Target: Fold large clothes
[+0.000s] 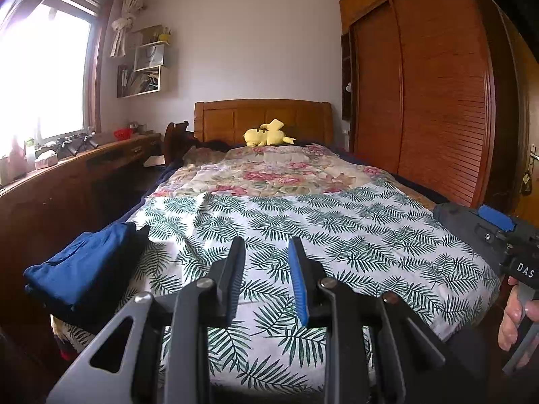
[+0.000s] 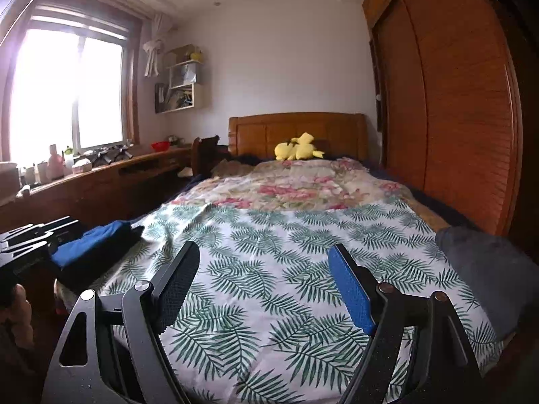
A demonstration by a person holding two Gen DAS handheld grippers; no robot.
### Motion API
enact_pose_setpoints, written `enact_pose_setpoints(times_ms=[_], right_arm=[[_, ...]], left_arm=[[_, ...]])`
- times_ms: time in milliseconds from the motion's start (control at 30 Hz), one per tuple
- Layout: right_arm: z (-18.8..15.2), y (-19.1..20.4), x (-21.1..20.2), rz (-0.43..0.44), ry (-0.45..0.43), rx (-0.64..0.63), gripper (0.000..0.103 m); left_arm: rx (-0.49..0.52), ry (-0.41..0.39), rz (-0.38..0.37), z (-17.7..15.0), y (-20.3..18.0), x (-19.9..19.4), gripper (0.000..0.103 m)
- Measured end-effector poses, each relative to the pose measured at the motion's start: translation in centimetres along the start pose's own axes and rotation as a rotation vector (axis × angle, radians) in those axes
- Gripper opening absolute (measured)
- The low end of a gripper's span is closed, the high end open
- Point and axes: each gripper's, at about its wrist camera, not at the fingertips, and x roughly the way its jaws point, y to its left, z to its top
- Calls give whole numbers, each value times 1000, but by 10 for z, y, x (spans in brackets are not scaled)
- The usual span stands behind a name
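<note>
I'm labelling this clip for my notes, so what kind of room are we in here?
A home bedroom, most likely. A bed with a wooden headboard fills the view, a yellow plush toy lies at its head, and a tall louvred wardrobe lines the right wall.

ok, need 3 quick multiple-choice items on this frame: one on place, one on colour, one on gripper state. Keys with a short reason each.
1. Where does the folded blue garment lie?
A. at the bed's left edge
B. against the headboard
C. on the window ledge

2. What colour is the plush toy by the headboard?
A. red
B. yellow
C. white

3. How is the right gripper?
A. shut on the leaf-print sheet
B. shut and empty
C. open and empty

Answers:
1. A: it sits at the left edge of the leaf-print sheet.
2. B: it shows yellow in both views.
3. C: its fingers stand wide apart with only sheet behind them.
</note>
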Motion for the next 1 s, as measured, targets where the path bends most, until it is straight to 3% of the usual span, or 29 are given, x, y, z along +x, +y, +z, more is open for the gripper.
enact_pose_setpoints(times_ms=[1000], right_arm=[[-4, -7, -1, -4, 9, 20, 81]], left_arm=[[5, -6, 2, -3, -3, -6, 25]])
